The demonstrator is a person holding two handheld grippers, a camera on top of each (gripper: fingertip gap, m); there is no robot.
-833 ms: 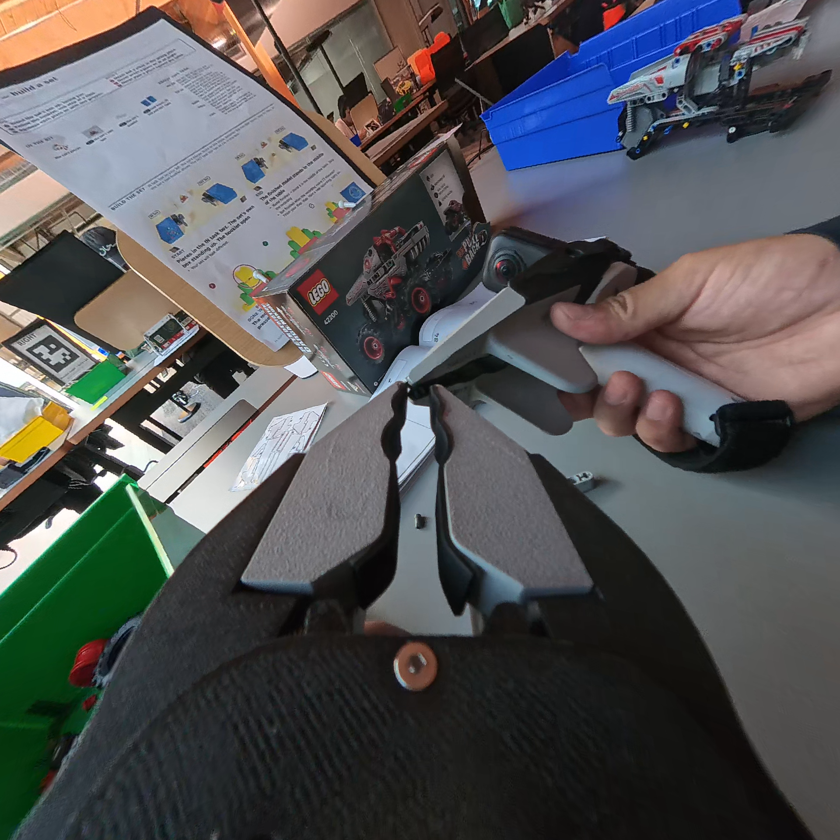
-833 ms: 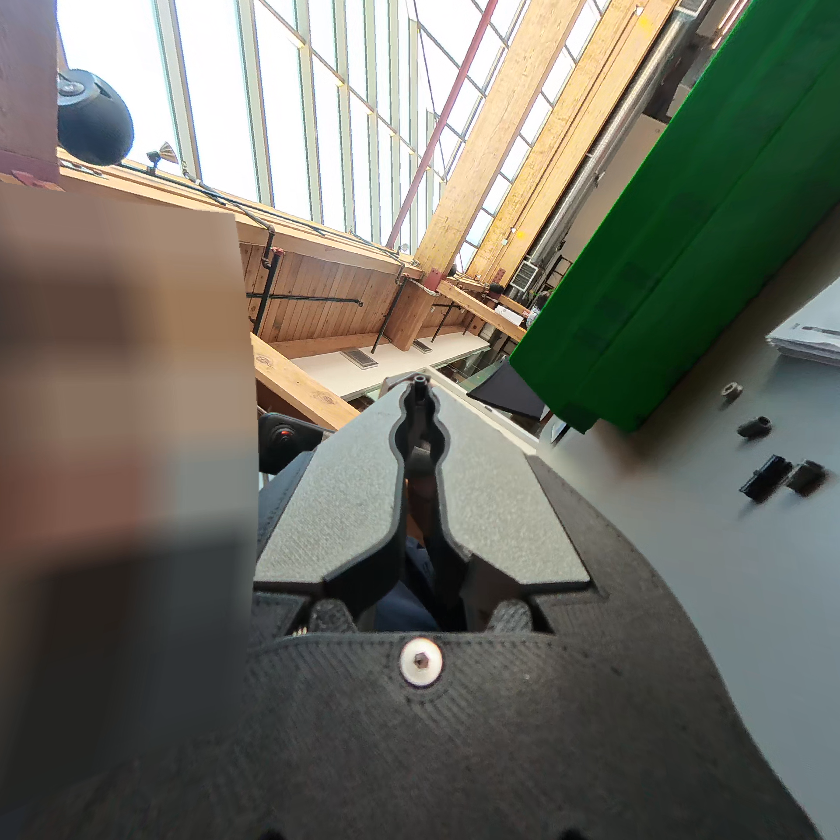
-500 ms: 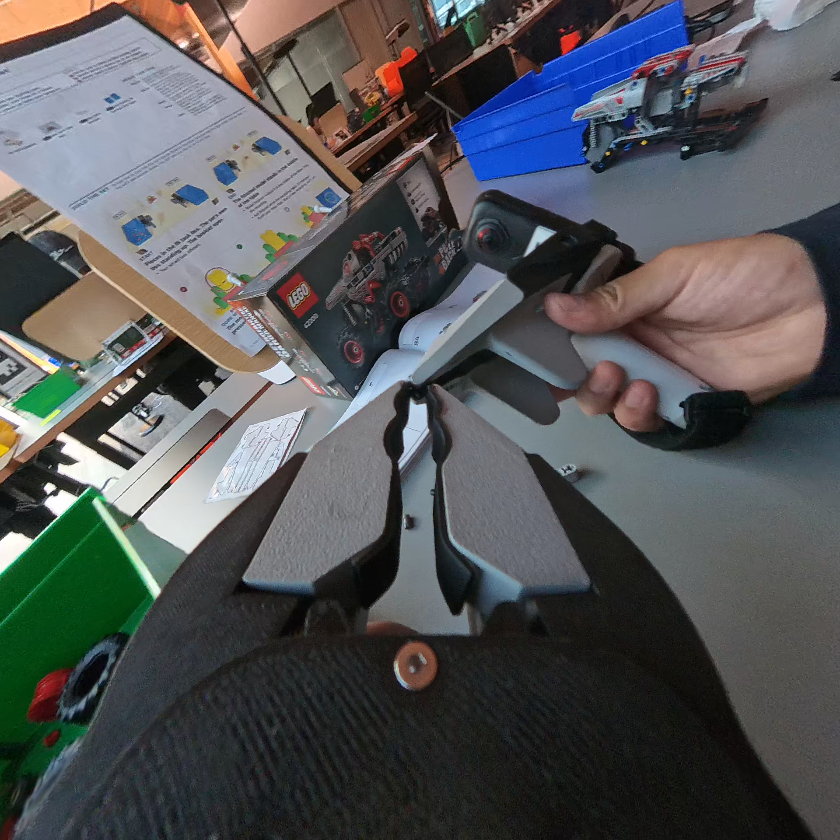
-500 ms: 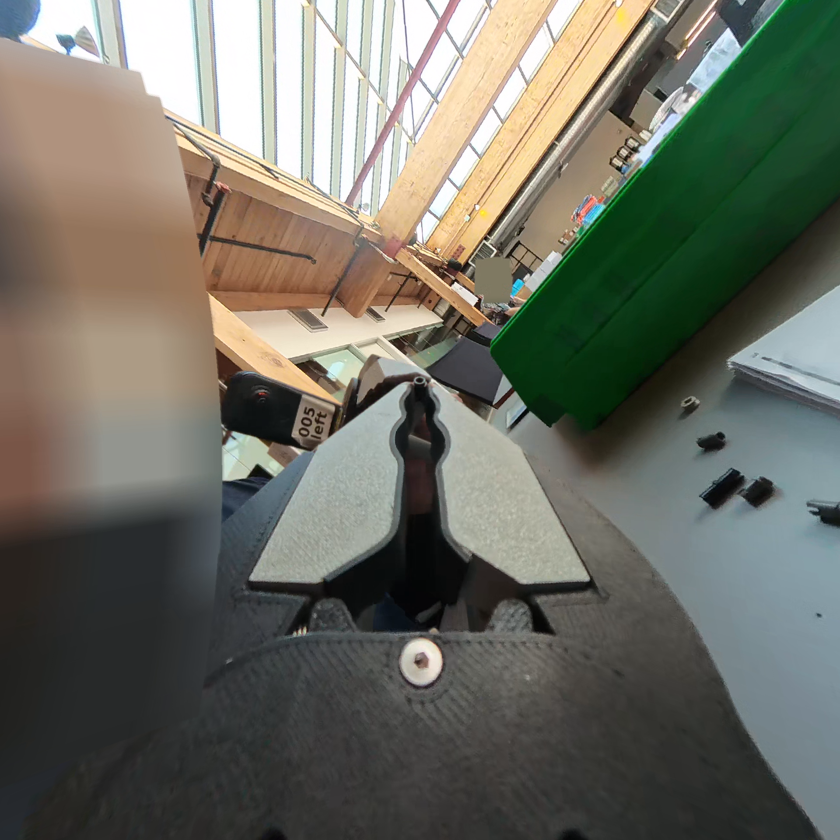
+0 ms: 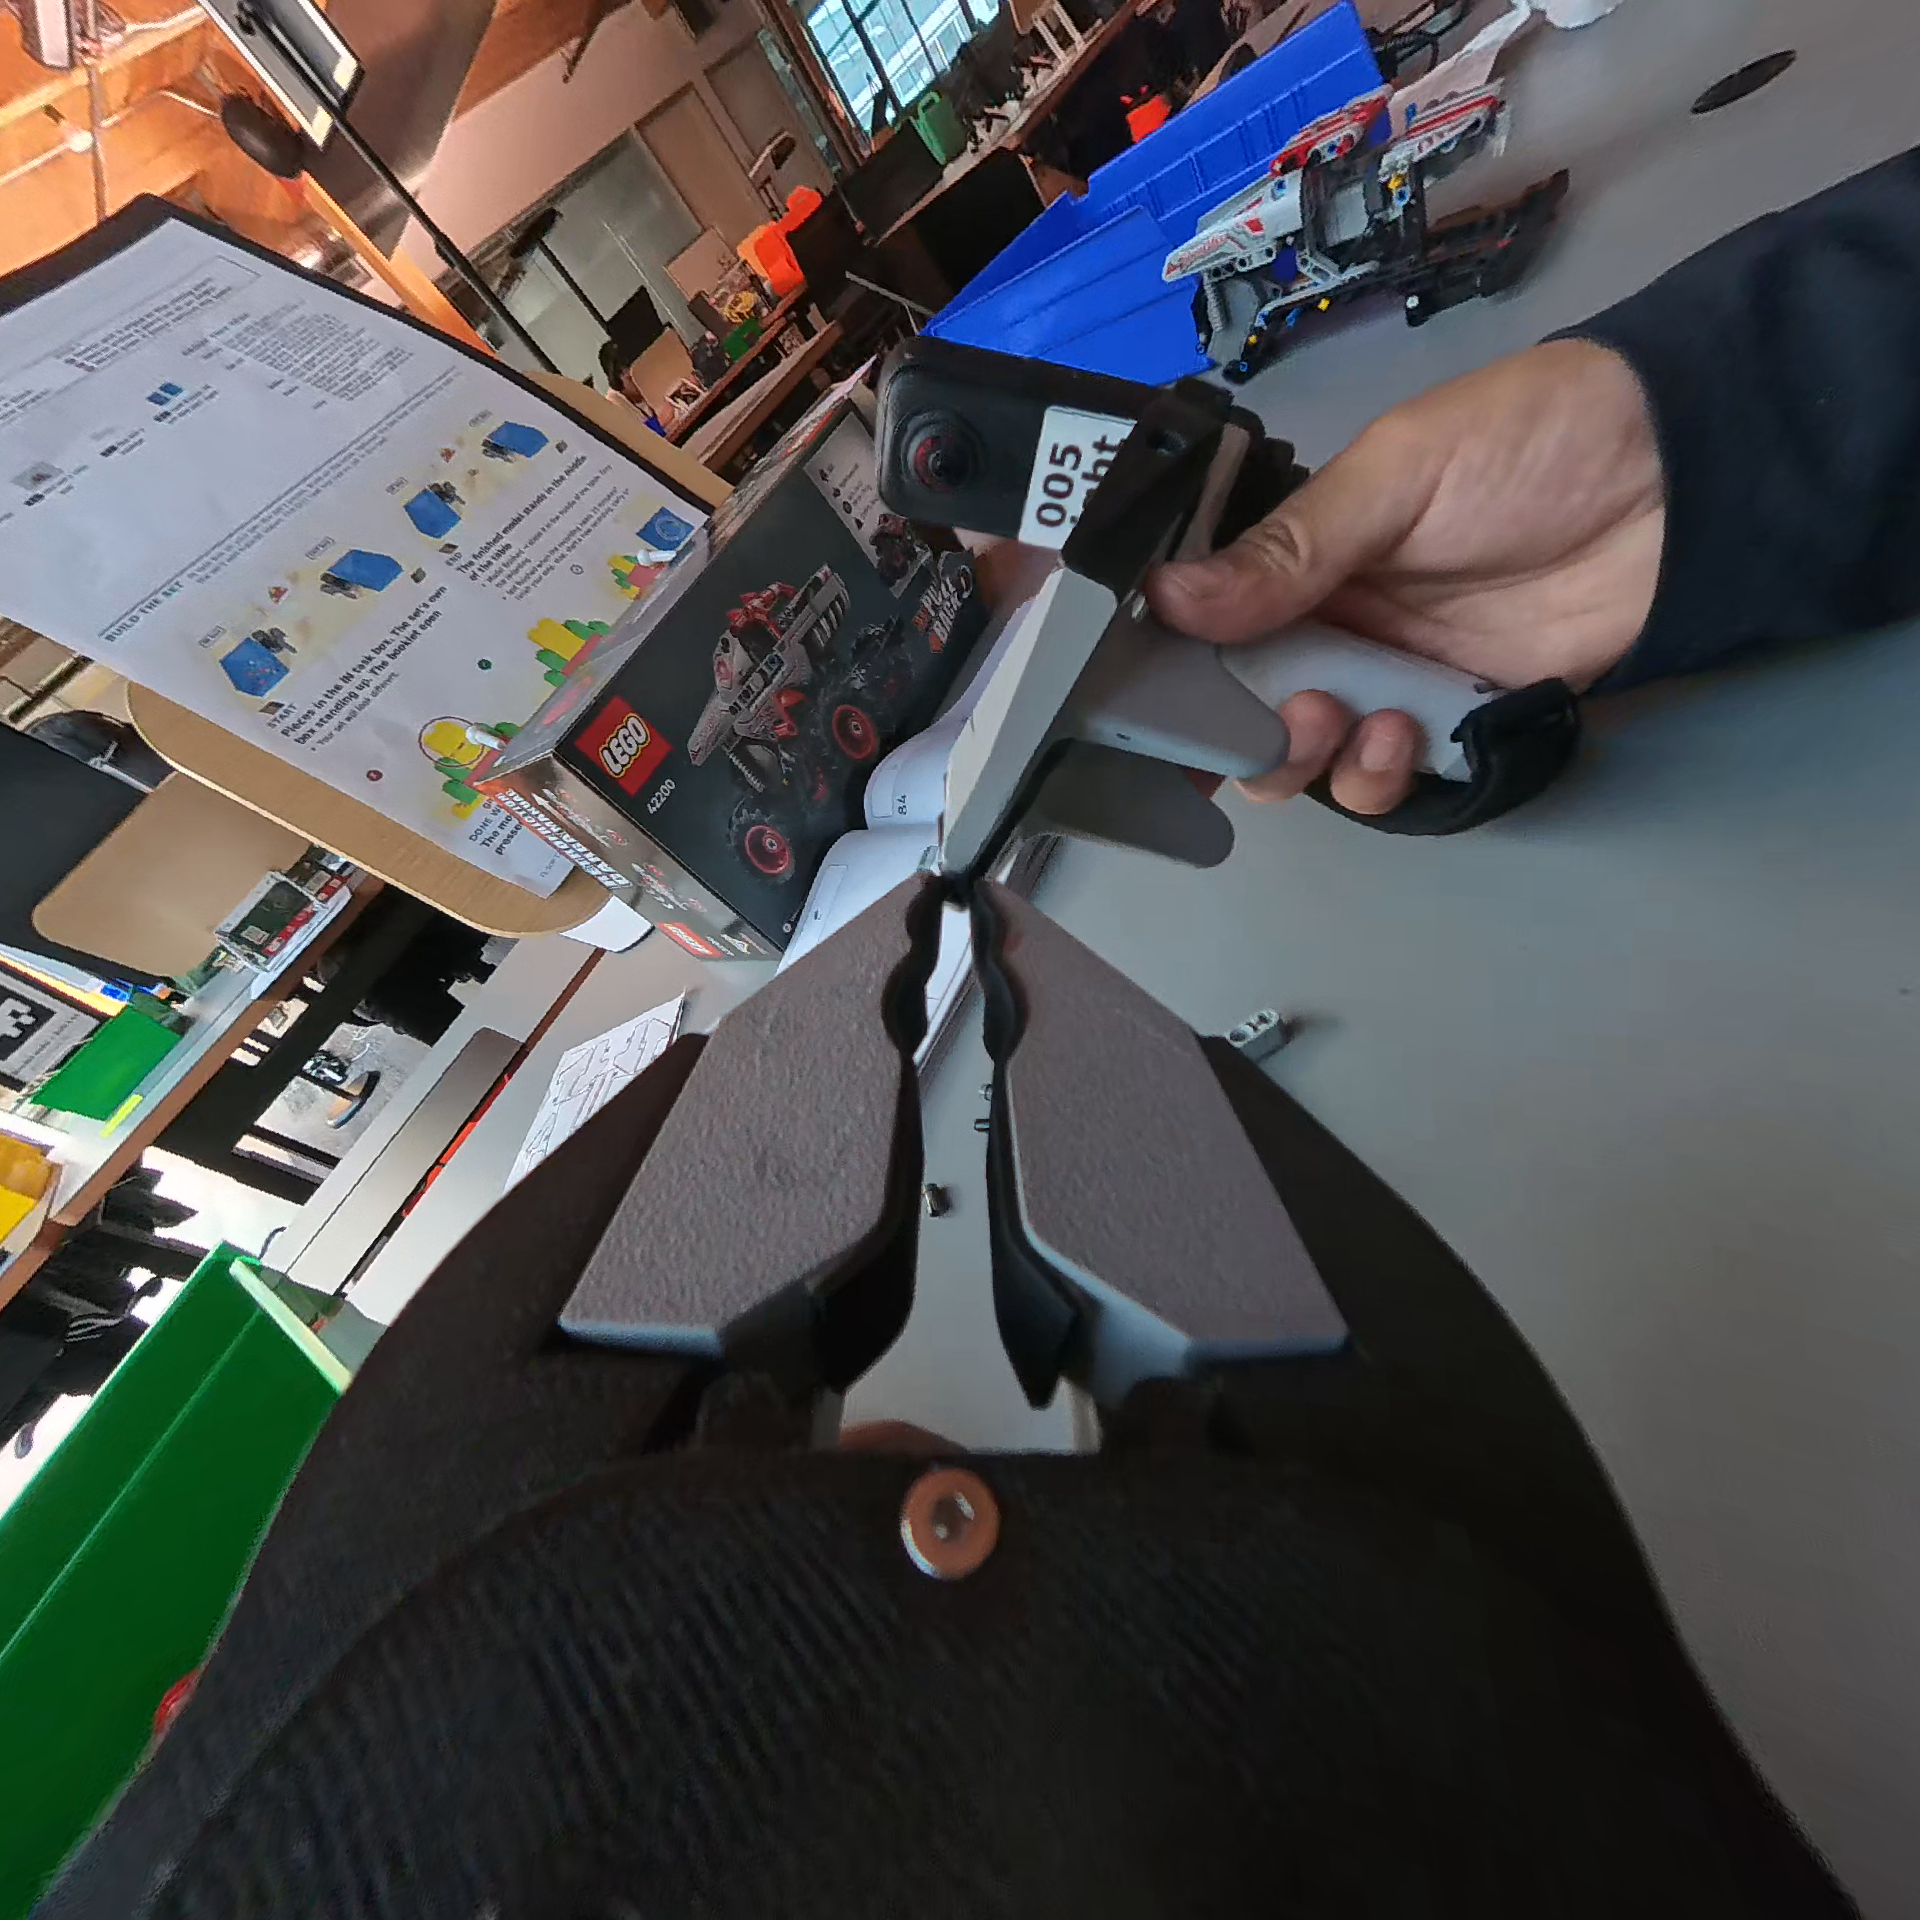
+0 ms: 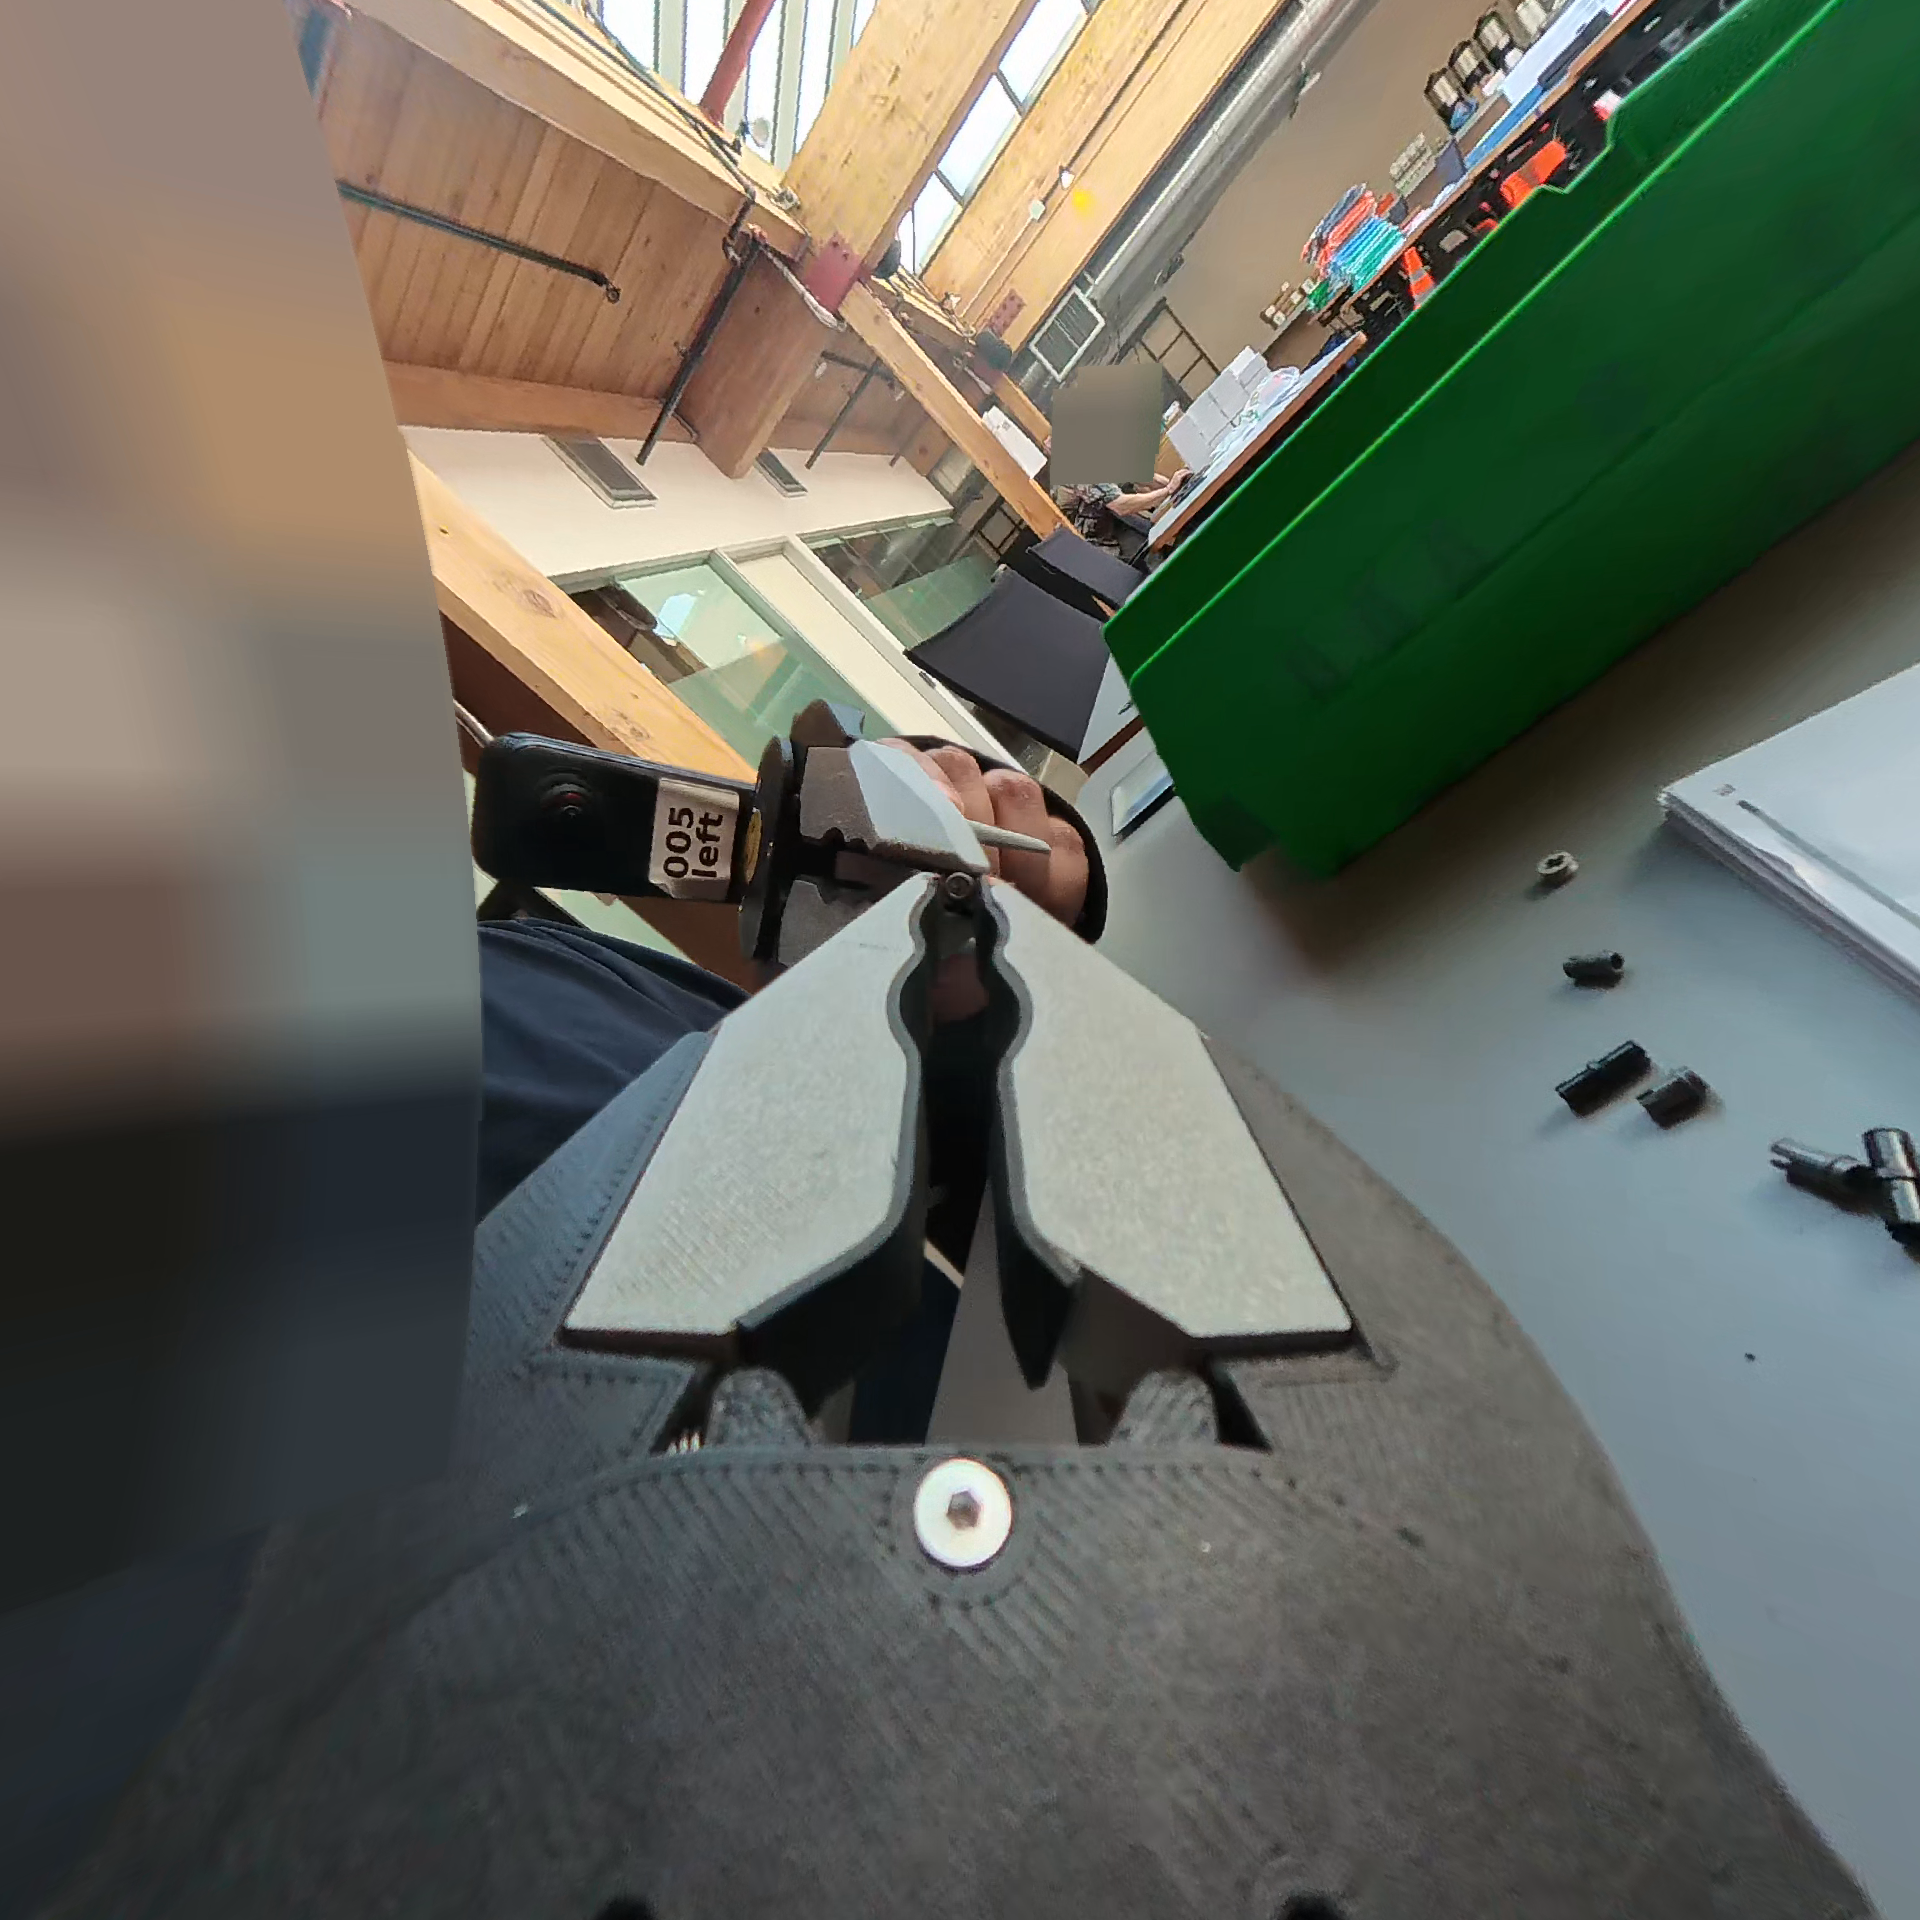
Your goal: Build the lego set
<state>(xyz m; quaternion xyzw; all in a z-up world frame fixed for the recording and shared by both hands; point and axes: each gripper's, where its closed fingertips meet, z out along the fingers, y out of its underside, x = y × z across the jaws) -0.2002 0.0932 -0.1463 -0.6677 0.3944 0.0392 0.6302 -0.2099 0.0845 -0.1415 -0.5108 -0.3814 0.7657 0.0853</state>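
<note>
My left gripper (image 5: 951,896) and right gripper (image 6: 954,891) meet tip to tip above the grey table (image 5: 1558,1143). The right gripper is shut on a small black pin (image 6: 962,885) at its very tips. A hand holds it at the right of the left wrist view (image 5: 951,871). The left gripper shows from the side in the right wrist view (image 6: 982,864). Its jaws are nearly closed, and a thin grey axle (image 6: 1013,837) sticks out beside its tip. How the pin and axle touch is hidden.
The set's box (image 5: 727,707) and an open booklet (image 6: 1829,831) lie behind the grippers, under an instruction board (image 5: 291,499). A green bin (image 6: 1558,520) stands at the left. Loose black pieces (image 6: 1600,1075) and a grey piece (image 5: 1257,1031) lie on the table. Blue bins (image 5: 1122,260) and a built model (image 5: 1340,208) stand far back. My two grippers' fingertips are within a few centimetres of each other.
The right gripper has tilted down from the ceiling toward the table, and the left gripper has come fully into its view. Both stayed shut, tips together.
</note>
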